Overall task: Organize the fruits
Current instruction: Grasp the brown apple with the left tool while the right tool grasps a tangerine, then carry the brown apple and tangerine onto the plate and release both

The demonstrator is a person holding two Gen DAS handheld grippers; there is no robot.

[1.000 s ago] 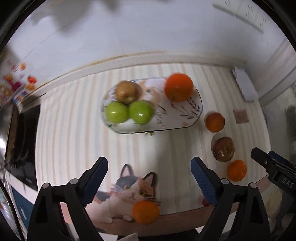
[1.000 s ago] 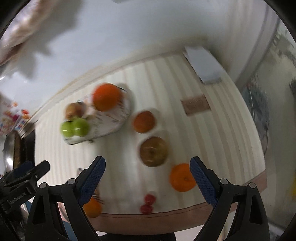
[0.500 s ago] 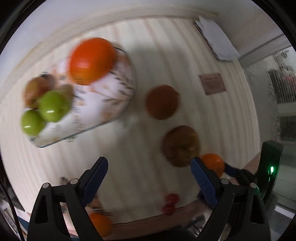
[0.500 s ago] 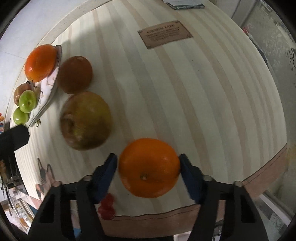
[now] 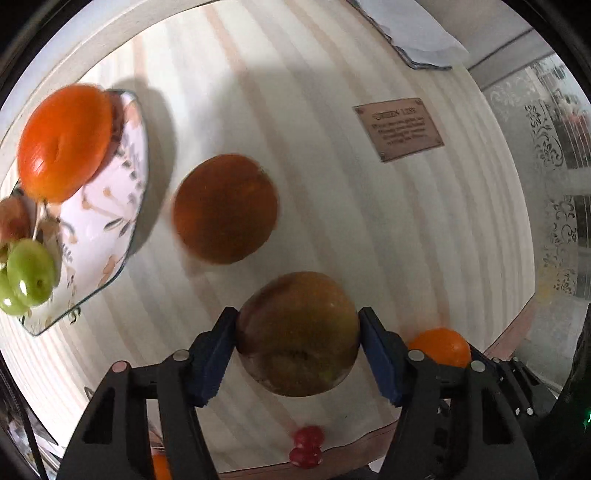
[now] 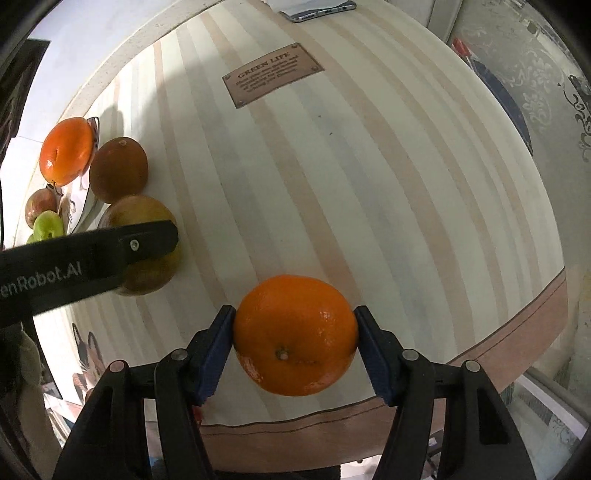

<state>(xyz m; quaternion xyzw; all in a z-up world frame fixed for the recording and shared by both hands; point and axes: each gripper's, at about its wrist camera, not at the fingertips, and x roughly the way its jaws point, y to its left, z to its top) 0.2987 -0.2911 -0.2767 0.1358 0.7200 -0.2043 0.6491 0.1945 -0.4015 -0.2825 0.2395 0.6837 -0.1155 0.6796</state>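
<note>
A brownish apple lies on the striped table, and my left gripper points straight down over it. Its jaws are closing and both blue pads touch the apple's sides. My right gripper is shut on an orange near the table's front edge. That orange also shows just right of the left gripper. A dark orange lies beyond the apple. On the flowered glass plate at the left sit a big orange, green apples and a reddish apple.
Small red fruits lie at the front edge behind the left gripper. A brown plaque is fixed to the table farther back, a phone beyond it. One left finger crosses the right wrist view. The table edge curves at the right.
Both grippers have come down to the table. The left one moved right, from facing the plate to the brownish apple, and closed around it. The right one closed on the orange.
</note>
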